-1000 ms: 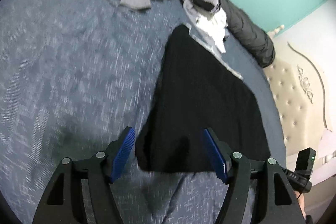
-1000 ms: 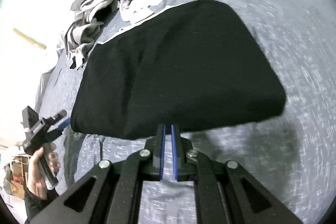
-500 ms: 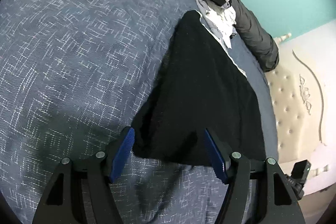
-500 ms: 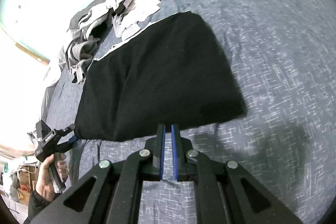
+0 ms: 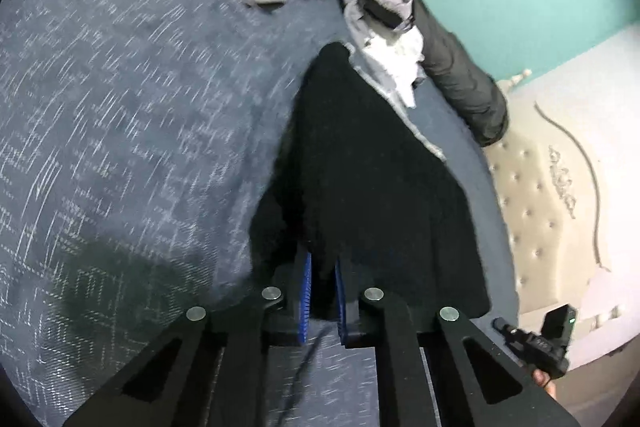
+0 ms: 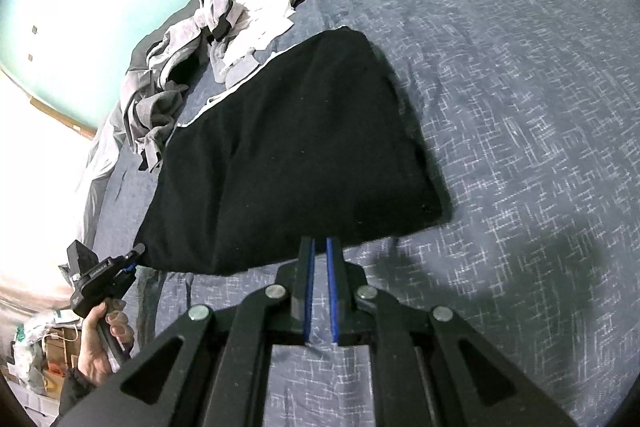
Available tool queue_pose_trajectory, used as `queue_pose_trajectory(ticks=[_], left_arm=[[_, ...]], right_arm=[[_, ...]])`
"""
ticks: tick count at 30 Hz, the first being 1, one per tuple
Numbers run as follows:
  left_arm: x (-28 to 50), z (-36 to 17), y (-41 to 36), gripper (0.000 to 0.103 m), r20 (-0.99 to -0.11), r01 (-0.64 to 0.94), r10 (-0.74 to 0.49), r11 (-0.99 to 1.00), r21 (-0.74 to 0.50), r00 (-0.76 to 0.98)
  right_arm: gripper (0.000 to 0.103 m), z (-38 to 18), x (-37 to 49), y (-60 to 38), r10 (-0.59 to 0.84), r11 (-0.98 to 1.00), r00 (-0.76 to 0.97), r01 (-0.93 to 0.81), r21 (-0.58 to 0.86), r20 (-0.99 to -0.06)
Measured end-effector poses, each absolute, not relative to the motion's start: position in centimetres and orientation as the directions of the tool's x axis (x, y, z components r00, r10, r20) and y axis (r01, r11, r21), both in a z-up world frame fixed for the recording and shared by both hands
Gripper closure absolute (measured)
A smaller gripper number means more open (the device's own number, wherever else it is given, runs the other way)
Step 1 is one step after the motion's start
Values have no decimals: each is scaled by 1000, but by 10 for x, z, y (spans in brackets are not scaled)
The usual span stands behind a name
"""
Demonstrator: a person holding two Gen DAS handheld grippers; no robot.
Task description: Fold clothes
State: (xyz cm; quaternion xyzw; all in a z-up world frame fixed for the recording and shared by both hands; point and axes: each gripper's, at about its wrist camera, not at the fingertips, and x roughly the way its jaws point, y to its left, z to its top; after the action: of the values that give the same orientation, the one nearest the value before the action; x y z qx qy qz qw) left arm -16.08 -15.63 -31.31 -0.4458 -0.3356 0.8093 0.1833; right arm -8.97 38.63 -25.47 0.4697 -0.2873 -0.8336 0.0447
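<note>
Left wrist view: left gripper (image 5: 320, 275) has its 2 blue pads clamped on the near edge of the black garment (image 5: 372, 163), which lies on the blue bedspread (image 5: 120, 107), long axis running away from the fingers. Right gripper (image 6: 318, 247) is closed, empty, touching the same edge.

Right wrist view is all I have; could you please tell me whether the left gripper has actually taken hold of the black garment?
Observer: Yes. In the left wrist view the left gripper is shut on the black garment, its near edge bunched between the blue pads.
Operator: Thank you. What lies past the garment on that side?
Observer: A pale tufted headboard stands beyond the bedspread.
</note>
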Motion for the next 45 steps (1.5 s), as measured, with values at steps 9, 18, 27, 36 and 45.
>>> queue_pose_trajectory(ticks=[9, 18, 27, 36, 45], left_arm=[[-184, -247, -91, 96, -529, -174, 664, -694, -699, -528], [-209, -206, 62, 97, -518, -401, 762, -646, -649, -389], [-211, -282, 196, 95, -687, -445, 714, -663, -602, -134], [-213, -224, 111, 44, -630, -453, 727, -675, -582, -272], [-223, -275, 59, 44, -754, -362, 577, -807, -467, -314]], right_arm=[[97, -247, -88, 397, -348, -820, -579, -193, 538, -737], [97, -234, -79, 431, -323, -814, -610, -212, 541, -724], [97, -232, -83, 448, -319, -817, -590, -227, 531, -742], [58, -246, -121, 435, -448, -745, -545, -212, 633, -709], [48, -262, -174, 407, -485, -761, -457, -199, 617, -746]])
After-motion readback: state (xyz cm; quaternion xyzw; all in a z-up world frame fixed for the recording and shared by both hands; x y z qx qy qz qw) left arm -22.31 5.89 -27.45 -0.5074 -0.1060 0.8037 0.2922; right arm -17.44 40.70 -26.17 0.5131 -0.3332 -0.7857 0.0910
